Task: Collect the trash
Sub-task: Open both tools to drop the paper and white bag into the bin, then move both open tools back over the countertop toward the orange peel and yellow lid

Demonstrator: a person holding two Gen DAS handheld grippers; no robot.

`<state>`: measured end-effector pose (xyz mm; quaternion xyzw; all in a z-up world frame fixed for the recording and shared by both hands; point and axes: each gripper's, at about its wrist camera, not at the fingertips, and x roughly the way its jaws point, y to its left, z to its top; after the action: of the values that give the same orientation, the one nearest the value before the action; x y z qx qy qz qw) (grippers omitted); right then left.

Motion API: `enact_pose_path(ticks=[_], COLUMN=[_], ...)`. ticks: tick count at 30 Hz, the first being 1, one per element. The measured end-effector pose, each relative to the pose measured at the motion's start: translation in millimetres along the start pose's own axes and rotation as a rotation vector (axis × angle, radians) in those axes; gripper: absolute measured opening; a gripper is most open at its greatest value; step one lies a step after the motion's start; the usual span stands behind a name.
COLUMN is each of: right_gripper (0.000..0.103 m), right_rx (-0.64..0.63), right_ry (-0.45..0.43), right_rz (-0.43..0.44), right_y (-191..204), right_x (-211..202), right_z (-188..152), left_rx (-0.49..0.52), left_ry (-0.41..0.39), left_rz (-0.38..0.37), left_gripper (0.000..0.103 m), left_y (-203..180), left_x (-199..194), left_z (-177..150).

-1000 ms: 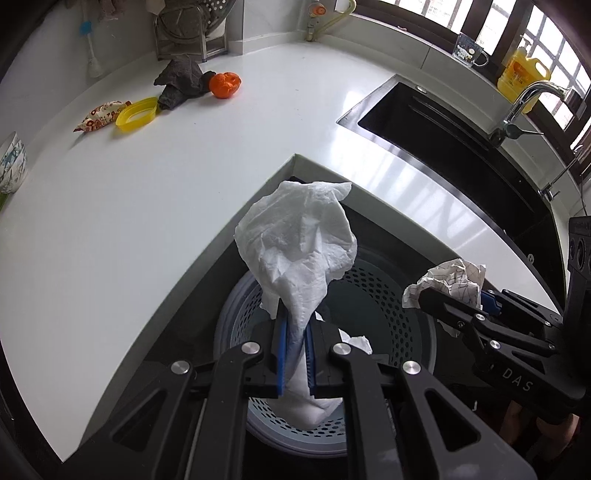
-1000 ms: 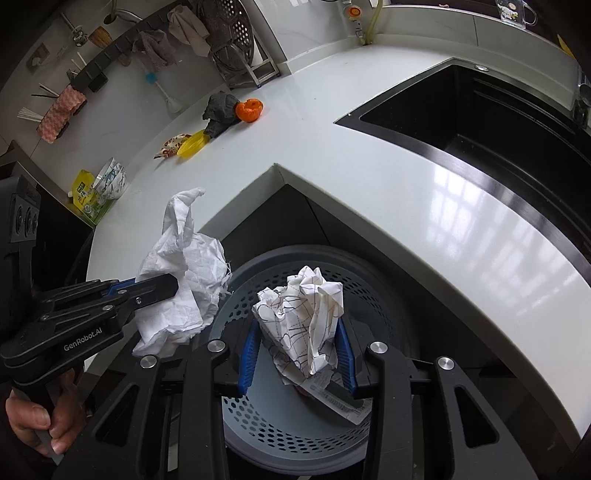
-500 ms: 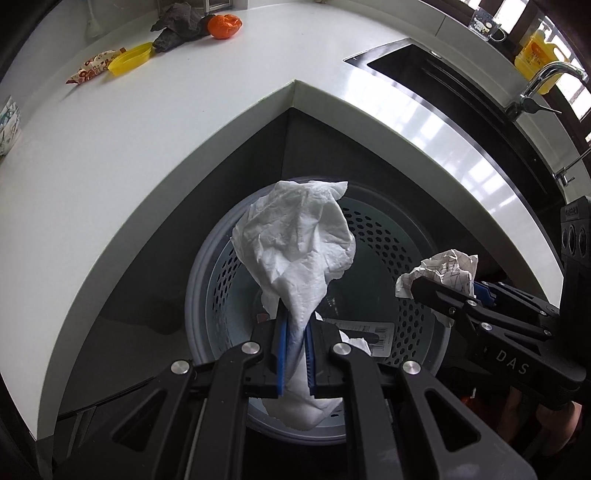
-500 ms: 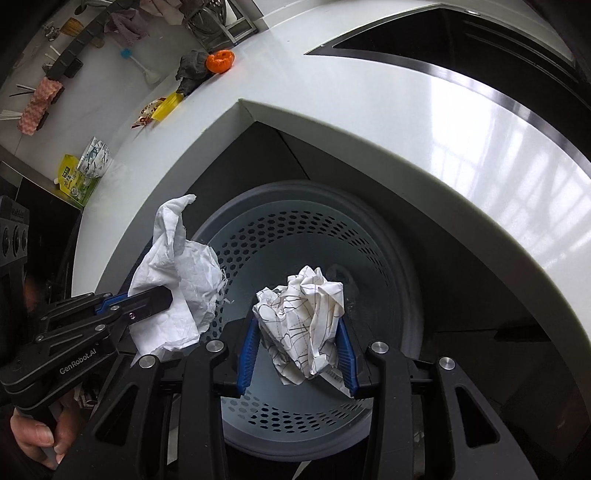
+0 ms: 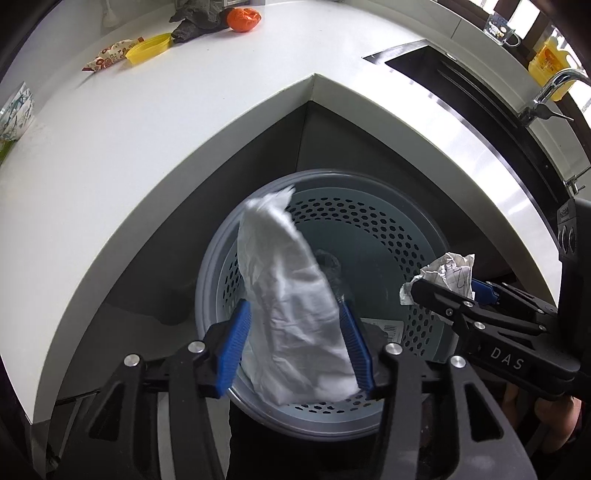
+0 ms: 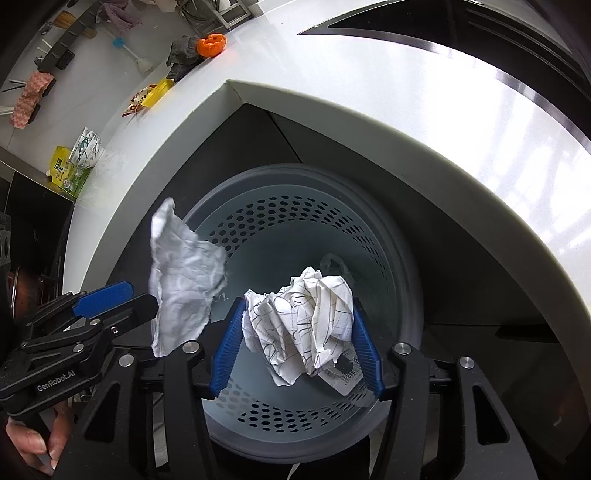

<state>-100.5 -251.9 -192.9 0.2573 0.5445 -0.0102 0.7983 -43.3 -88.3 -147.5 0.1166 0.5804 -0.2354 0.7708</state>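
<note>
A grey perforated trash bin (image 5: 406, 221) stands on the floor in the counter's inner corner, also in the right wrist view (image 6: 388, 236). My left gripper (image 5: 295, 343) is open above its rim; the white tissue (image 5: 295, 306) hangs loose between the spread blue pads, blurred, also seen in the right wrist view (image 6: 181, 280). My right gripper (image 6: 297, 339) has opened wide over the bin; the crumpled scribbled paper (image 6: 306, 314) sits between its pads, touching them lightly or not at all. It shows in the left wrist view (image 5: 450, 271). A label scrap (image 6: 341, 373) lies in the bin.
The white L-shaped counter (image 5: 147, 129) wraps around the bin. At its far end lie a snack wrapper (image 5: 107, 59), a yellow lid (image 5: 147, 50), a dark rag (image 5: 199, 18) and orange trash (image 5: 242, 18). A black sink (image 5: 480, 99) is at right.
Both grippers moved down over the bin. The left jaws opened from a tight pinch and the tissue is slipping down. The right jaws also widened around the paper ball.
</note>
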Motion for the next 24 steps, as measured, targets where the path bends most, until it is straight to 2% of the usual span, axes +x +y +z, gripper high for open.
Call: enact_pose_path(ticks=[5, 8, 14, 24], right_gripper=[0.058, 0.066, 0.066, 0.066], right_rx=[-0.006, -0.004, 0.000, -0.023], right_ry=[0.011, 0.006, 0.000, -0.021], right_rz=[0.001, 0.003, -0.002, 0.001], right_y=[-2, -2, -4, 4], right_x=[0, -3, -6, -20], right_z=[0, 0, 2, 6], left_rx=[-0.010, -0.014, -0.018, -0.026], left_ry=[0.002, -0.001, -0.014, -0.053], left_rz=[0.010, 0.014, 0.023, 0.046], left_gripper=[0.050, 0.051, 0.051, 0.064], left_y=[5, 9, 9, 12], left_x=[-3, -6, -13, -32], left_z=[1, 1, 3, 7])
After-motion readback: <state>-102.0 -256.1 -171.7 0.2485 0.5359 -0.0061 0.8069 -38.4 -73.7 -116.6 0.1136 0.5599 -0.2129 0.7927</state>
